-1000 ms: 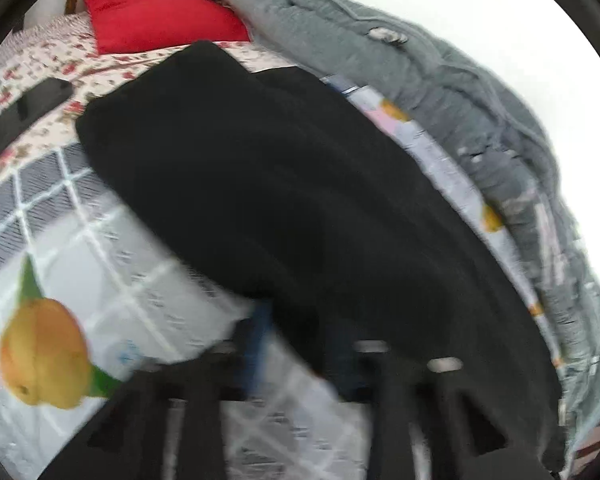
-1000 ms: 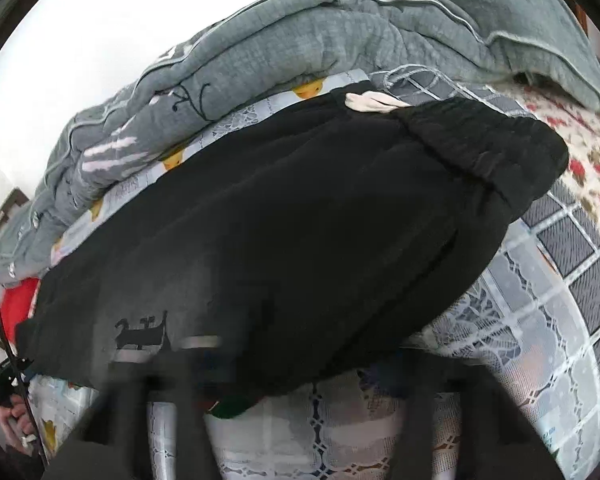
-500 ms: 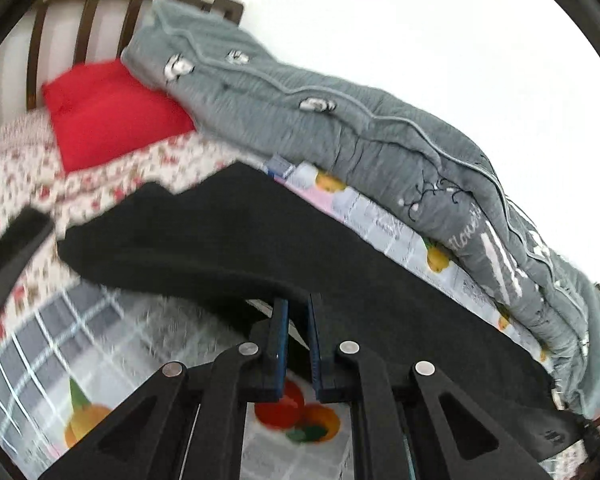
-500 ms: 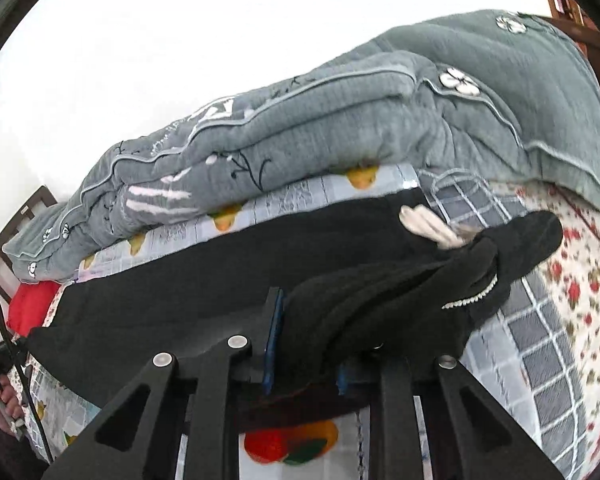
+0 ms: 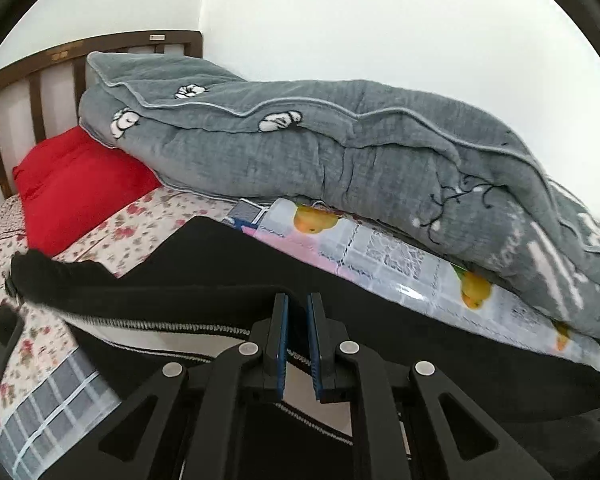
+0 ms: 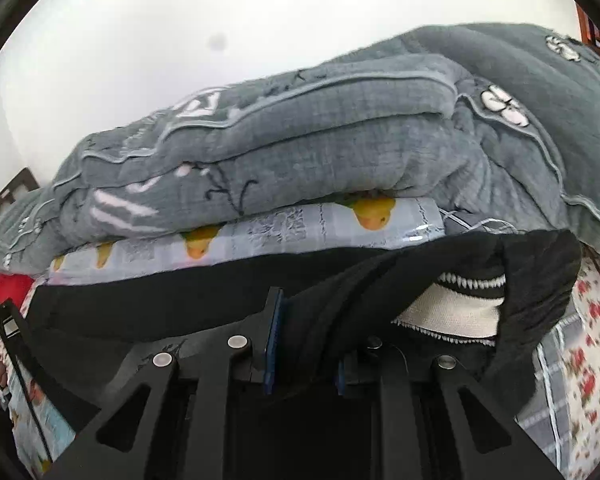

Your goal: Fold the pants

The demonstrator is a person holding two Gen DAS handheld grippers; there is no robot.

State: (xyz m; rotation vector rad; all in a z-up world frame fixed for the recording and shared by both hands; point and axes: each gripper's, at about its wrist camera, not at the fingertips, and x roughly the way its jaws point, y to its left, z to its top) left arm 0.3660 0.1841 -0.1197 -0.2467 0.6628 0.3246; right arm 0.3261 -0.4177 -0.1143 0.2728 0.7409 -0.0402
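Black pants (image 5: 204, 264) lie across the bed, their near edge lifted so the white lining with zigzag stitching shows. My left gripper (image 5: 298, 312) is shut on the pants' black edge and holds it raised. In the right wrist view the pants (image 6: 180, 300) drape over my right gripper (image 6: 304, 320), which is shut on a thick bunch of black cloth near the waistband (image 6: 540, 280). The white lining (image 6: 448, 312) shows to the right of it.
A rolled grey quilt (image 5: 340, 152) lies along the wall behind the pants, also in the right wrist view (image 6: 300, 140). A red pillow (image 5: 72, 184) sits by the wooden headboard (image 5: 32, 76). A black phone (image 5: 0, 344) lies at left on the floral sheet.
Both grippers have closed on the near edge of the pants and lifted it off the bed, turning it up so the white lining shows. Both cameras now sit higher.
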